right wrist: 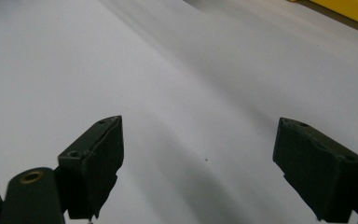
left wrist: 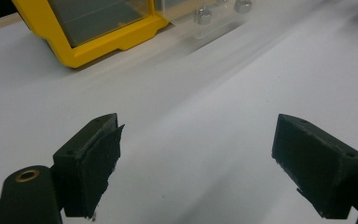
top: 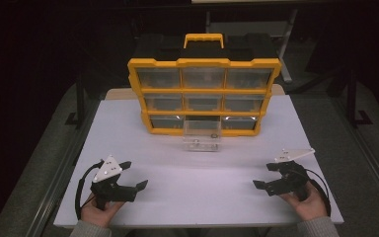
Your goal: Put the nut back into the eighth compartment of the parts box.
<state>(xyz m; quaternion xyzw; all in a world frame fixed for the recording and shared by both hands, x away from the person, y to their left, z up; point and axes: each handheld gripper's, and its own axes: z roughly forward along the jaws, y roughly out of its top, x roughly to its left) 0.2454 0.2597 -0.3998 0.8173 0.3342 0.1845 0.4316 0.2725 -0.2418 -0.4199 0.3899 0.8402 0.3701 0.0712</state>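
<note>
A yellow and black organizer (top: 203, 96) with clear drawers stands upright at the back middle of the white table (top: 202, 197). Its bottom middle drawer (top: 202, 134) is pulled out toward me and holds small metal parts. In the left gripper view the organizer's yellow frame (left wrist: 98, 42) and the clear drawer (left wrist: 214, 25) with its screws (left wrist: 203, 16) lie ahead. My left gripper (top: 134, 174) (left wrist: 196, 140) rests near the front left, open and empty. At the front right my right gripper (top: 264, 176) (right wrist: 198, 140) is open over bare table, with nothing between its jaws.
A hand holds each gripper at the table's front edge, with cables looping beside them. A yellow corner of the organizer (right wrist: 349, 7) shows at the top right of the right gripper view. Dark floor and metal frame legs surround the table.
</note>
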